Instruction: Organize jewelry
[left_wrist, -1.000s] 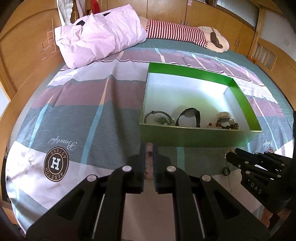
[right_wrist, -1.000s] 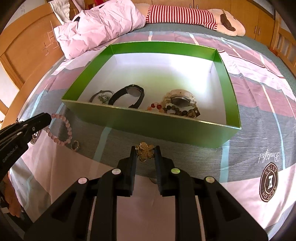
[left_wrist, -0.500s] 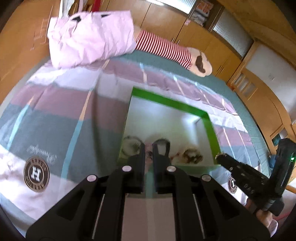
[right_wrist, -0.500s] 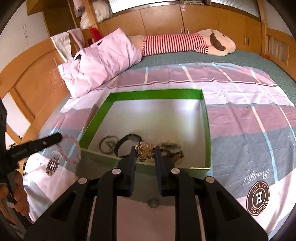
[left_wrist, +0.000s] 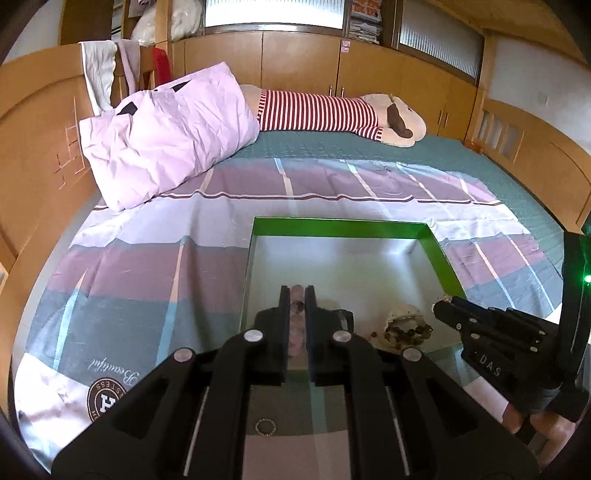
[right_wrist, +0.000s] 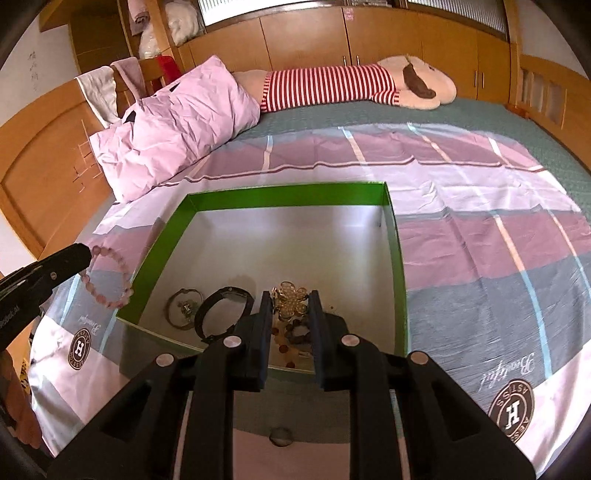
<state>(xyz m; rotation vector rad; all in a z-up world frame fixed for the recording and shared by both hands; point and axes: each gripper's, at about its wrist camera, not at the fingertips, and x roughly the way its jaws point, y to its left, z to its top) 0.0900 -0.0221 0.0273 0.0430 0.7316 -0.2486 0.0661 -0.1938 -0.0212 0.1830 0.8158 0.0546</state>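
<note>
Left wrist view: my left gripper (left_wrist: 296, 295) is pinched narrow on the pink bracelet (left_wrist: 297, 306), whose beads show in the slit between the fingers, and its tips hang over the near left part of the green box (left_wrist: 340, 223). From the right wrist view that same bracelet (right_wrist: 110, 280) dangles as a loop from the left tip, just outside the box's left wall (right_wrist: 159, 254) and above the bedsheet (right_wrist: 480, 229).

My right gripper (right_wrist: 288, 306) grips a gold flower brooch (right_wrist: 291, 301) between its fingers, the jaws set a little apart by the brooch's width. It hovers above the near end of the box interior. In the left wrist view the right gripper (left_wrist: 441, 306) comes in from the right side, its tip over the box's right wall with a speck of gold at the end.

Inside the box, along the near wall, lie a thin bangle (right_wrist: 183, 308), a black watch (right_wrist: 221, 314) beside it, and a bead string (right_wrist: 295, 332) partly hidden under my right fingers. A pale watch (left_wrist: 402, 321) lies with those beads.

On the sheet outside the box, a small ring (left_wrist: 265, 427) lies below the left gripper, and a small round piece (right_wrist: 280, 435) lies below the right one; I cannot tell what that piece is.
</note>
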